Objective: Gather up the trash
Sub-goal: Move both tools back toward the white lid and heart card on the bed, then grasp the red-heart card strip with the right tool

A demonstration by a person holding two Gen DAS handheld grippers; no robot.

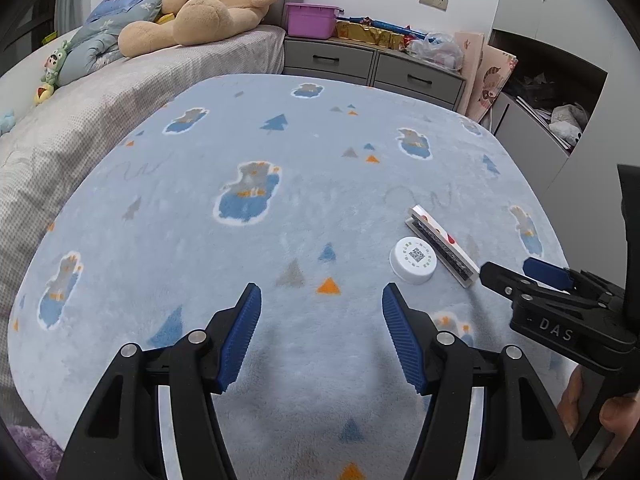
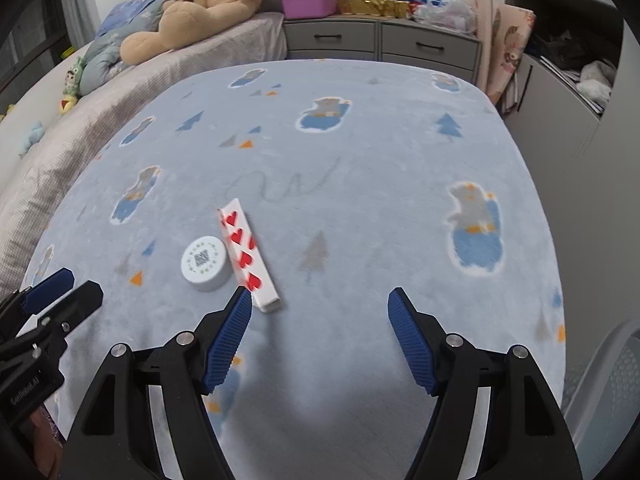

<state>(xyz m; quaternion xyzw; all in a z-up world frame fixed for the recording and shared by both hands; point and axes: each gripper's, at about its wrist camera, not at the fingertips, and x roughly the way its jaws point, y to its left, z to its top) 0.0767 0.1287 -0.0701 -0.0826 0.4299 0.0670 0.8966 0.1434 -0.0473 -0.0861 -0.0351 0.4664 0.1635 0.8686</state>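
- The trash lies on a bench (image 1: 280, 128) covered by a pale blue fleece blanket (image 2: 360, 152): a round white cap (image 1: 413, 260) printed with a code, and touching it a long narrow white box (image 1: 442, 242) with red hearts.
- The left hand-held gripper (image 1: 322, 294) hangs with its jaws well apart and nothing between them; both items sit ahead of it and to its right.
- The right hand-held gripper (image 2: 320, 298) is likewise wide open and empty, its left pad (image 2: 228, 340) just at the box's near end.
- Risk: as I judge it, closing now would catch only the box's corner, so it could pivot, slip out and knock the cap away.
- Risk: the two grippers are near each other around the same small items and could collide.
- Risk: the soft fleece may snag in the pads.
- The right wrist view shows the box's heart-printed top; the left wrist view shows its dark side face and a person's fingers (image 1: 576, 400) on the other gripper's handle.
- No bin for the trash shows in either view.
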